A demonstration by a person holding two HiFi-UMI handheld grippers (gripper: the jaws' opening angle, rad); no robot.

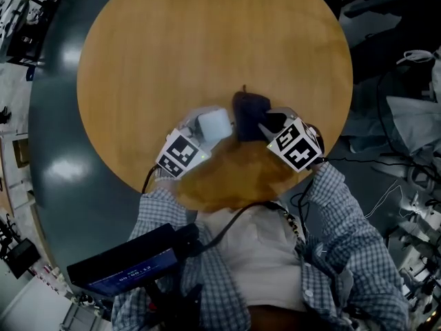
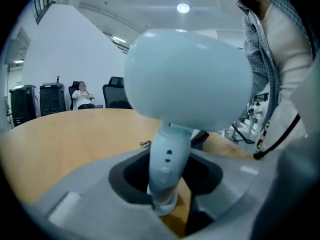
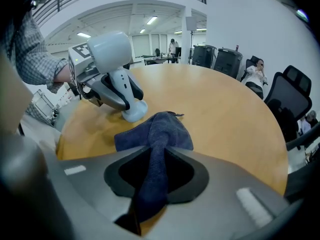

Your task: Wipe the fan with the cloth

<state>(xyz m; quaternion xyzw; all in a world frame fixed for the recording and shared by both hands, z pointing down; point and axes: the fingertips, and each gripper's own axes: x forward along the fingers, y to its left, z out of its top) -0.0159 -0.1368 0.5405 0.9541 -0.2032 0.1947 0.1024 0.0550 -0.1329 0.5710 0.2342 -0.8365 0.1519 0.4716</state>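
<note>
Judging setup done, wiping not begun: left hand-held gripper [image 2: 165,184] clamps fan [image 2: 187,74] by stem, base on bench [image 1: 207,47] nr person's edge; right hand-held gripper [image 3: 152,184] pinches dk-blue cloth [image 3: 160,131], bunched just beside fan, apparently not touching it yet.

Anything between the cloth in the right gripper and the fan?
Nothing visible. Only bare table separates the cloth from the fan. The left gripper clamps the fan's stem and covers part of it, but the head is exposed.
</note>
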